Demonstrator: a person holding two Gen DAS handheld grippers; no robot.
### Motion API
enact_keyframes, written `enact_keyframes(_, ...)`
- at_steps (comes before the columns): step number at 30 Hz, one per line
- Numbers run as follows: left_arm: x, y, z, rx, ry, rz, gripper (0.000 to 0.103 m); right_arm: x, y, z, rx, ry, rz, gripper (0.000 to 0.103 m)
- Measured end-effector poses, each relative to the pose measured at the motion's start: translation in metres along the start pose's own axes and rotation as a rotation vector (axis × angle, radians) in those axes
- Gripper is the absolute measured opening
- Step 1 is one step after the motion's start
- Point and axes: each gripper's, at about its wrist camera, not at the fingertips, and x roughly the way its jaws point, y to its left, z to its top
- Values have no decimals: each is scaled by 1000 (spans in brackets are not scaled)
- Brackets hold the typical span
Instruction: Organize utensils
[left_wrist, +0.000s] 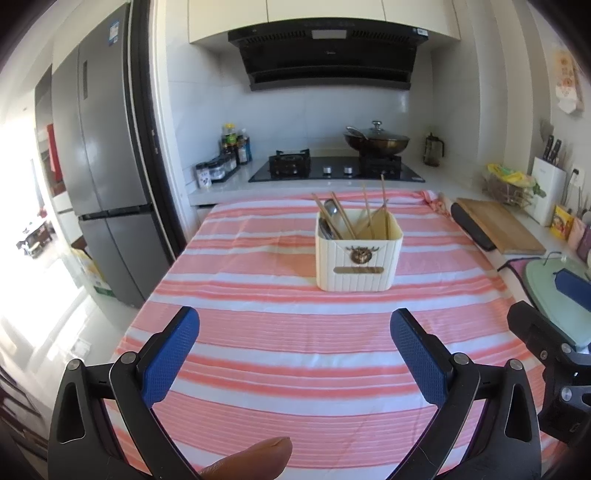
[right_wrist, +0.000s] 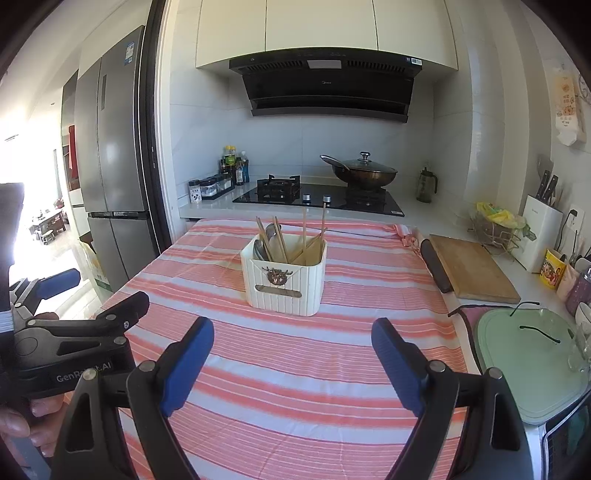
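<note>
Striped tablecloth (left_wrist: 277, 332) bears utensil holder (left_wrist: 358, 254); left gripper (left_wrist: 295, 354), right gripper (right_wrist: 293, 365) both apart, empty

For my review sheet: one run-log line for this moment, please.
left tool open, empty | right tool open, empty | utensils in holder | striped cloth bare

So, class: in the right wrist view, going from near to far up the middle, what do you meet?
right gripper → striped cloth → utensil holder → stove → range hood
</note>
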Motion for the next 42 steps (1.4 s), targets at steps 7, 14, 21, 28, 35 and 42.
enact_keyframes(7, 1, -1, 0, 4, 0, -12, 103, -1, 2, 1, -5, 3, -11, 89)
enact_keyframes(14, -2, 0, 2, -5, -8, -35, 103, -3, 3, 3, -6, 3, -21, 89)
enact_keyframes(21, -2, -1, 2, 0, -11, -29, 103, -4, 3, 3, -8, 2, -24, 89)
enact_keyframes(28, -2, -2, 0, -8, -12, -30, 103, -5, 1, 2, -7, 1, -22, 89)
enact_keyframes(35, -2, -2, 0, -9, -10, -30, 103, -5, 1, 3, -7, -4, -17, 89)
enact_keyframes(42, -3, -2, -1, -8, -9, -32, 103, -5, 1, 2, -5, -1, -17, 89)
